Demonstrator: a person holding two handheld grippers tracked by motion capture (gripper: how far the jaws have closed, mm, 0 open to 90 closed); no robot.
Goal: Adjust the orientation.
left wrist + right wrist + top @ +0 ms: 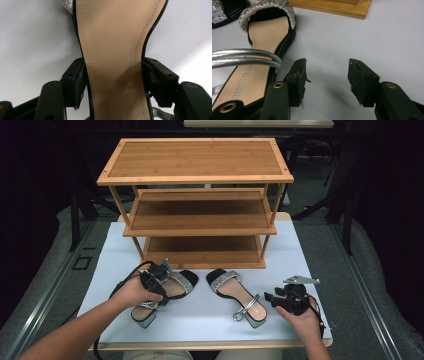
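1. Straddling the waist of the left sandal (112, 50), the left gripper (159, 279) has its jaws set on either side of the insole. In the left gripper view the two black pads sit right at the sole's edges, the left one touching or all but touching. Whether they press yet I cannot tell, so I judge this the moment of taking hold, not a finished grasp.
2. The left hand (135, 292) holds that gripper over the middle of the shoe, which lies on the white table (200, 320) at its near left, heel toward the person and silver toe band (182, 281) pointing at the rack.
3. The right gripper (327, 75) stands well open with nothing between its jaws. Its left jaw sits just beside the outer edge of the right sandal (237, 295), near the silver ankle strap (244, 58), without touching it as far as I can see.
4. The right hand (305, 317) rests at the near right corner of the table, beside that sandal's heel.
5. Farther off, the wooden shoe rack (197, 200) stands at the back of the table with all three shelves bare, the lowest just beyond the toes of both sandals.
6. My reading: the work is putting the pair on the rack, and it is at its start. The next move calls for a firm close across the narrow sole, then a level lift so the heel does not swing.
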